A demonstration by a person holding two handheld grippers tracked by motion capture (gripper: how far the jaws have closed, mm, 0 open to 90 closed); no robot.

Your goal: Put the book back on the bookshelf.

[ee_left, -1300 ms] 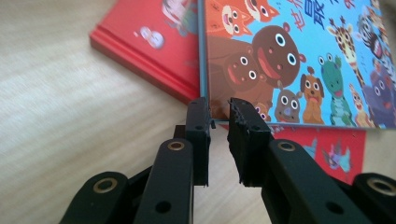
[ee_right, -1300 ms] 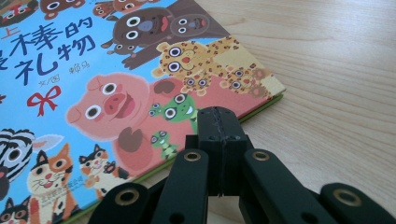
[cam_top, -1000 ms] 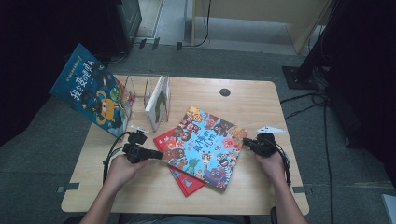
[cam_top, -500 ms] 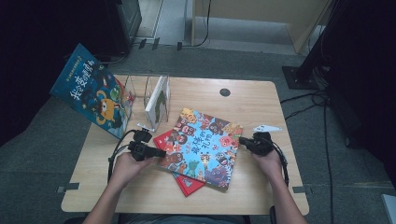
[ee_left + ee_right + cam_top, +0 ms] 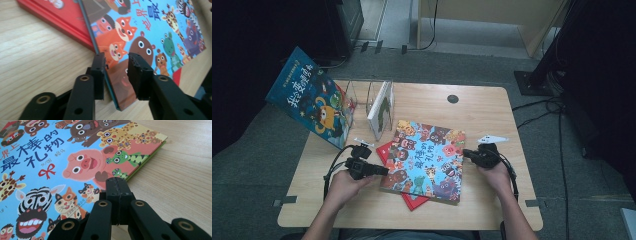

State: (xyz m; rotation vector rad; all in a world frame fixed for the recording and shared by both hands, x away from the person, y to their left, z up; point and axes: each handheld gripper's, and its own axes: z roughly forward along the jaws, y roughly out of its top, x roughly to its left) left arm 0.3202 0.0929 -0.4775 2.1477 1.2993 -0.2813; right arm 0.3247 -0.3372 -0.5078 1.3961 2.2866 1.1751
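Both grippers are sitting closer in against the animal picture book (image 5: 426, 159) than a second ago, and the book is lying nudged slightly toward three o'clock.

Left gripper (image 5: 117, 62), at the book's nine o'clock edge, has just been opening; its jaws are standing partly apart, straddling the raised edge without pressing it. Right gripper (image 5: 117, 185), at the three o'clock edge, is showing jaws closed together, holding nothing, tips resting at the cover's edge. The book is lying flat at the middle of the table (image 5: 492, 105), overlapping a red book (image 5: 411, 199). A clear rack (image 5: 371, 102) at eleven o'clock is holding one upright book, so shelving appears not yet begun.
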